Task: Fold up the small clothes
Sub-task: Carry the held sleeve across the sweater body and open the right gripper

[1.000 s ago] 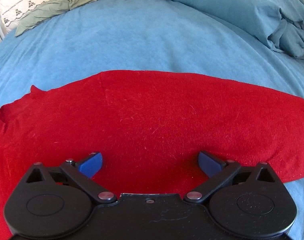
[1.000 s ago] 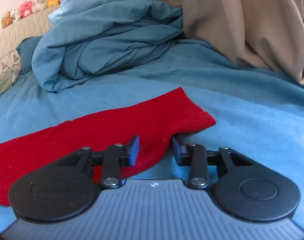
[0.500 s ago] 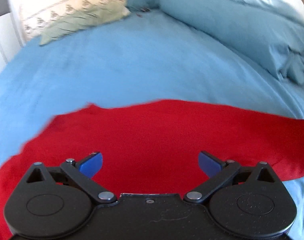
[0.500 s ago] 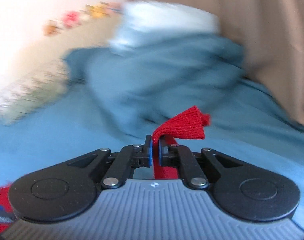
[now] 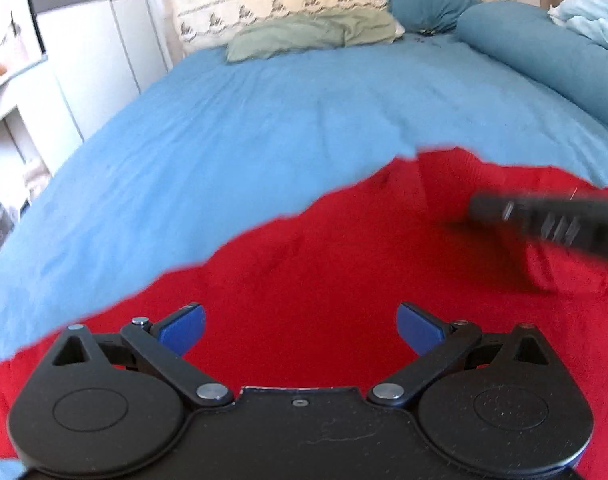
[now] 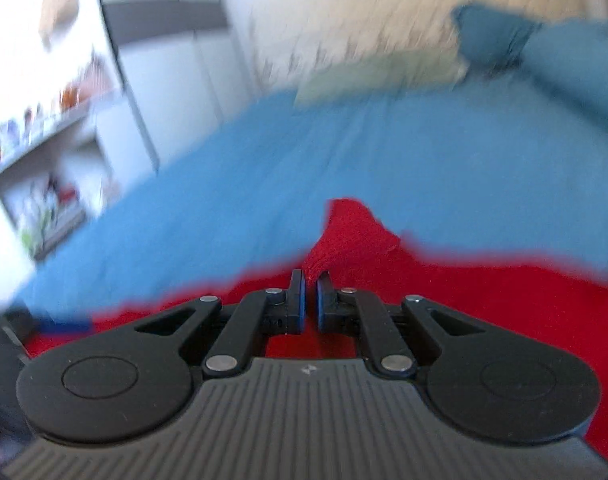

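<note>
While the right claw pinches a cuffed end of the red garment above the bed, the left claw hovers wide open, the first fold seemingly unfinished.

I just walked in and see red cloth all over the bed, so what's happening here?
A person with handheld tongs in each hand is folding a red garment on the blue bedsheet. The right tongs are shut on a ribbed end of the garment and hold it over the rest of the cloth. The left tongs are open above the garment, gripping nothing.
</note>
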`<state>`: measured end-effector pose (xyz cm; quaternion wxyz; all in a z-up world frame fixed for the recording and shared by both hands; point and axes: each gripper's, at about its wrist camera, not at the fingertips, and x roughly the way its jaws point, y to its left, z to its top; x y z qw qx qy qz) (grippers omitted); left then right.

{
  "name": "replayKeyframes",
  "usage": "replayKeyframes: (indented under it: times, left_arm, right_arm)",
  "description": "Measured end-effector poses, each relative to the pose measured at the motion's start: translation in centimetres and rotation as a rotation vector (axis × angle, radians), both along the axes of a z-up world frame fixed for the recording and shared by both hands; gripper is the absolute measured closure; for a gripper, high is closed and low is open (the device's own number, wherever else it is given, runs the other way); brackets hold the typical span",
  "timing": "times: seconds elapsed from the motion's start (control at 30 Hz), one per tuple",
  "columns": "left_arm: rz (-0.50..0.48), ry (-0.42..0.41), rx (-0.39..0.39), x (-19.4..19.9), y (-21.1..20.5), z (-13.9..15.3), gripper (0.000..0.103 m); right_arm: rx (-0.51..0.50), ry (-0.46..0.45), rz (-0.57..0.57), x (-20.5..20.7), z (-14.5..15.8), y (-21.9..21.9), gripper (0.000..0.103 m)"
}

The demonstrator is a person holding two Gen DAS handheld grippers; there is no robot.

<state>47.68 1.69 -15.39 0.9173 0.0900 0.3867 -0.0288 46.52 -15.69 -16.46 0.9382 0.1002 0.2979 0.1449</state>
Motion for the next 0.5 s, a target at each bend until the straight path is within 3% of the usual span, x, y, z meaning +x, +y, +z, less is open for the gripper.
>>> replayKeyframes:
  times: [0.17, 0.23, 0.27, 0.33, 0.4, 0.5]
  left_arm:
    - [0.036, 0.016, -0.009, -0.3, 1.5, -1.2, 0.0]
    - [0.013, 0.01, -0.038, -0.4, 0.9, -1.0, 0.0]
    - [-0.001, 0.013, -0.052, -0.7, 0.5, -0.9, 0.0]
    - [-0.037, 0.019, -0.085, -1.1, 0.1, -0.9, 0.0]
    - [-0.077, 0.015, -0.135, -1.4, -0.3, -1.0, 0.0]
    - [-0.106, 0.014, -0.208, -0.9, -1.5, -1.2, 0.0]
  right_arm:
    - [-0.038, 0.01, 0.042, -1.5, -3.0, 1.0, 0.081]
    - [-0.028, 0.002, 0.049, -1.9, -2.6, 0.6, 0.074]
    - [-0.019, 0.002, 0.053, -1.8, -2.2, 0.8, 0.066]
    - [0.002, -0.042, 0.036, -2.5, -0.5, 0.0, 0.023]
    - [-0.014, -0.095, 0.005, -2.4, 1.8, -1.2, 0.01]
    - [-0.092, -0.106, -0.075, -4.4, 4.1, -4.1, 0.008]
